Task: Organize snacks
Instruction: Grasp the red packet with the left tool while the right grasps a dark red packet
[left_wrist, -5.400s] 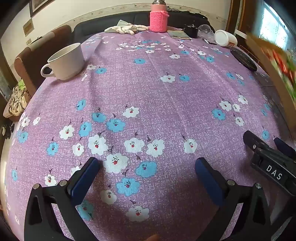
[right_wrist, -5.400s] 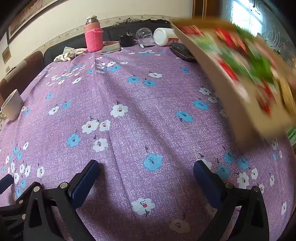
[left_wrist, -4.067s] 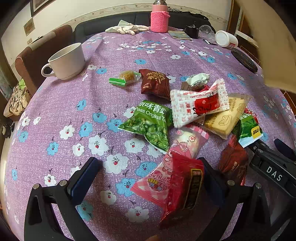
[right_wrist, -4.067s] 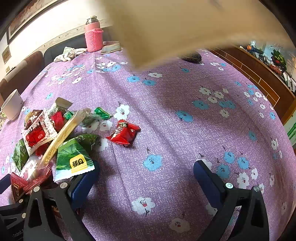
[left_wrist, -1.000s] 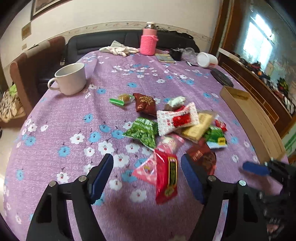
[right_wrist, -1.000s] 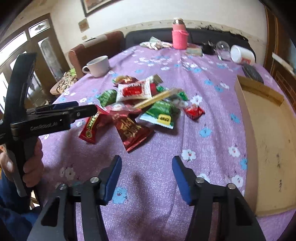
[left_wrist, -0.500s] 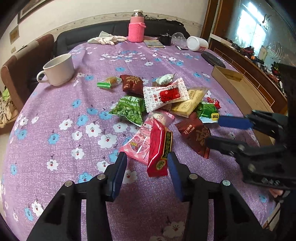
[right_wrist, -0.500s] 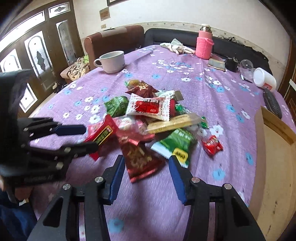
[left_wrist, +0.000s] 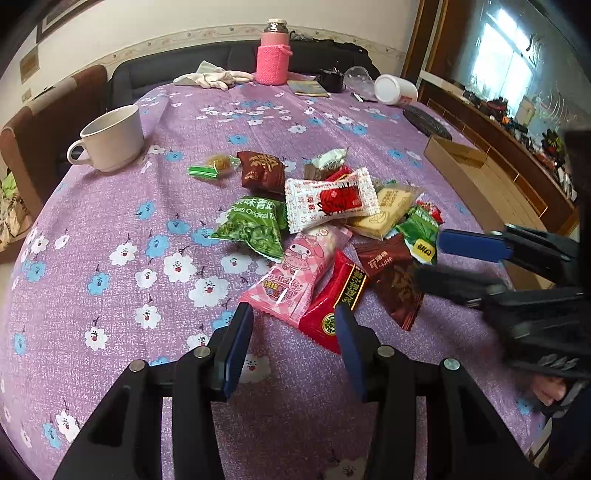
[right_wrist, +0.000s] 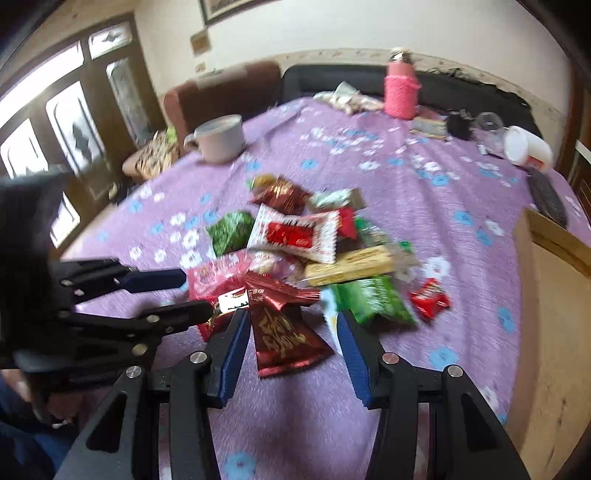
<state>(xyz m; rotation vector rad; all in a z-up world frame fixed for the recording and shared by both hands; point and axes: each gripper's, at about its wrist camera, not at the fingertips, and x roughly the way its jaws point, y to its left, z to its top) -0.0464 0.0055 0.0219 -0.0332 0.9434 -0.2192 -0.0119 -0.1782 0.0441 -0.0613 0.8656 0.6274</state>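
I am holding my left gripper (left_wrist: 291, 317) low over the near side of the counter (left_wrist: 122, 295), which has a purple cloth with flowers on it. Its jaws have just been closing and are now standing partly spread. The near ends of a red packet (left_wrist: 332, 306) and a pink packet (left_wrist: 299, 273) are lying between the tips, but the jaws are not pinching them.

I am holding my right gripper (right_wrist: 290, 319) over the other side of the snack pile. Its jaws are standing partly spread too. A dark red packet (right_wrist: 284, 332) is lying between them on the cloth, and they are not squeezing it.

Past those, the other snacks are sitting in a loose heap in the middle of the counter: a green pea packet (left_wrist: 255, 225), a white and red packet (left_wrist: 332, 199) on top, and a yellow biscuit packet (left_wrist: 384, 214). A small red packet (right_wrist: 430, 297) is lying just beside the heap.

A flat cardboard box (left_wrist: 454, 151) is sitting at the right edge. A white cup (left_wrist: 110, 138) is standing at the left. A pink bottle (left_wrist: 273, 59) is standing at the far end.
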